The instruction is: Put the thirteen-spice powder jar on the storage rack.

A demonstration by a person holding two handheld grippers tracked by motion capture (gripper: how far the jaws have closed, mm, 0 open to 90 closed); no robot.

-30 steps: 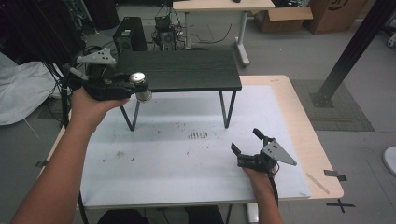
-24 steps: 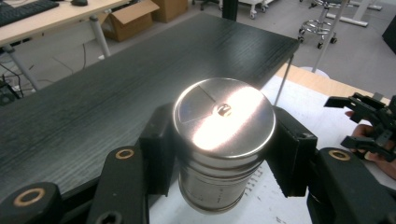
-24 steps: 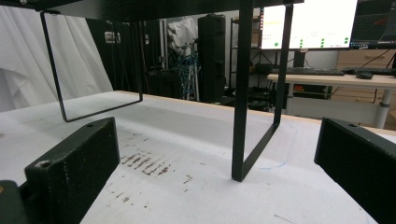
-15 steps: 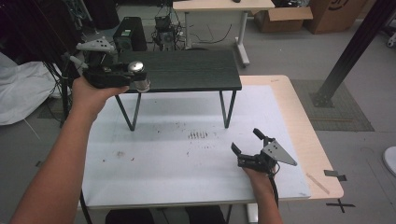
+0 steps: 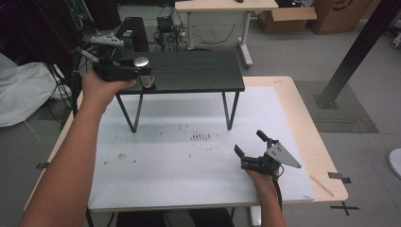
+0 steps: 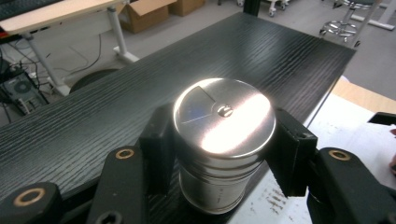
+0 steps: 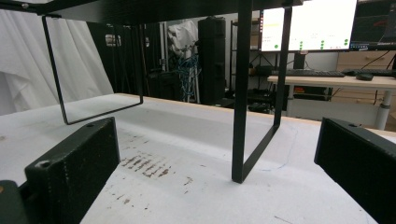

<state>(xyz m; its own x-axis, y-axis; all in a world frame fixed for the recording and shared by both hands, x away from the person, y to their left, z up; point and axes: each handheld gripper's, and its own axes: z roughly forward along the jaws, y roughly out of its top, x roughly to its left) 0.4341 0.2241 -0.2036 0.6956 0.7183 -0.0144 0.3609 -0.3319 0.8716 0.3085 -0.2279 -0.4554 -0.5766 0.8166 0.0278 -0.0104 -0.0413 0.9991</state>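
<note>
— Judging by the frames, which step was in hand?

— Placing, I'd say. The left hand-held gripper (image 5: 142, 72) was clamped on the steel canister (image 6: 223, 144), a jaw on either side, at the near left edge of the black shelf (image 5: 198, 71); whether its base touched the shelf, I couldn't tell.

— And its axis?

— Upright, long axis vertical, lid facing up.

— The next move?

— Probably setting it squarely on the shelf, since it overhung the edge, then letting go.

— The right hand-held gripper (image 5: 250, 149)?

— Jaws apart, holding nothing, low on the counter (image 5: 189, 175), well in front of the shelf's right legs.
</note>
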